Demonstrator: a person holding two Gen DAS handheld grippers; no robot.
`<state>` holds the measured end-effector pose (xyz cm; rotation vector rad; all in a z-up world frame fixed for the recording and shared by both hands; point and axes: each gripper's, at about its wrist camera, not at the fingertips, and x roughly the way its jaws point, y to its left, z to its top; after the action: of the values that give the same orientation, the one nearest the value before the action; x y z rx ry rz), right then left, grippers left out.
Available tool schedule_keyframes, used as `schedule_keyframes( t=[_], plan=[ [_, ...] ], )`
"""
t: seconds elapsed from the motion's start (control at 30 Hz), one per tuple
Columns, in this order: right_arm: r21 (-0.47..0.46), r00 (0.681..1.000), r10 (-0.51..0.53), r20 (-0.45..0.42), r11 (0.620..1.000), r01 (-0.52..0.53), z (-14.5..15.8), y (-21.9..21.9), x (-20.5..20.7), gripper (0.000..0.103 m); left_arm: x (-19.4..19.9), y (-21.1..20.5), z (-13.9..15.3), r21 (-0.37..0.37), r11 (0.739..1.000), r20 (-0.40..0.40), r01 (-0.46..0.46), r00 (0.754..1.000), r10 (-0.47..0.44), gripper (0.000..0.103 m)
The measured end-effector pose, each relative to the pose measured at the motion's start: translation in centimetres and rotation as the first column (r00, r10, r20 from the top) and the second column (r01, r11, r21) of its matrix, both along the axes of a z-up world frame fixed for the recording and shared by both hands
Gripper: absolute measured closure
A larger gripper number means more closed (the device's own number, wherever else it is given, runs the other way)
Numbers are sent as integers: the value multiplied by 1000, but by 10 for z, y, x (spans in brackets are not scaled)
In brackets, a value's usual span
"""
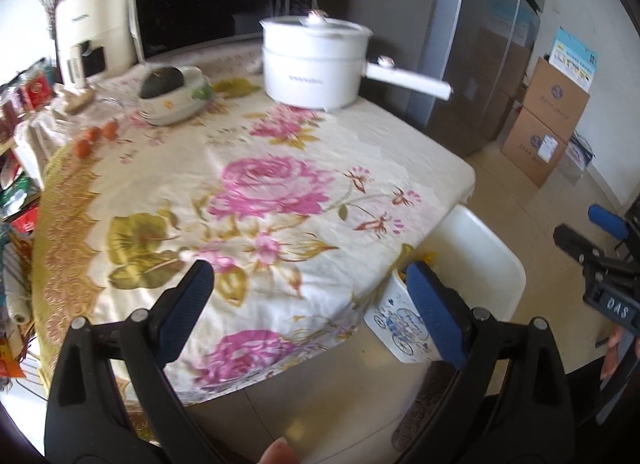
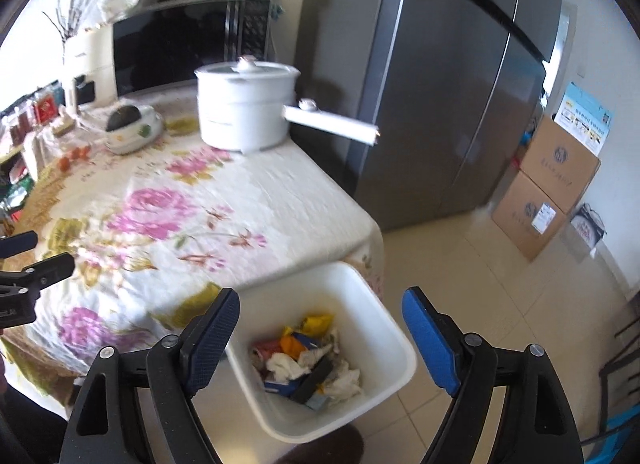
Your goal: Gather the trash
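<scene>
likely both the left gripper (image 1: 308,288) and right gripper (image 2: 320,318) gape empty, trash (image 2: 306,360) sits in the bin (image 2: 400,348) beside the bench's (image 2: 248,200) near right corner, easily knocked over.

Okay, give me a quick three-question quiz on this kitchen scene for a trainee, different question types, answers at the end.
1. True or false: the white bin beside the table already holds trash.
2. Multiple choice: the right gripper is (a) shut on a wrapper, (b) open and empty, (c) out of view.
3. Fill in: the white pot stands in front of the ___.

Key: 1 true; 2 b; 3 microwave.
</scene>
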<state>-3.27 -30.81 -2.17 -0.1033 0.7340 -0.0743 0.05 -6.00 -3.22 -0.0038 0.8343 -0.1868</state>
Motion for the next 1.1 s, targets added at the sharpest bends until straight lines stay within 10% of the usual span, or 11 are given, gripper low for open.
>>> schedule_keyframes(
  t=[1.1],
  plan=[
    [107,999,30,27,994,-33,-3,31,-20,14,-38,17,8,48,995,133,-92,987,85,6]
  ],
)
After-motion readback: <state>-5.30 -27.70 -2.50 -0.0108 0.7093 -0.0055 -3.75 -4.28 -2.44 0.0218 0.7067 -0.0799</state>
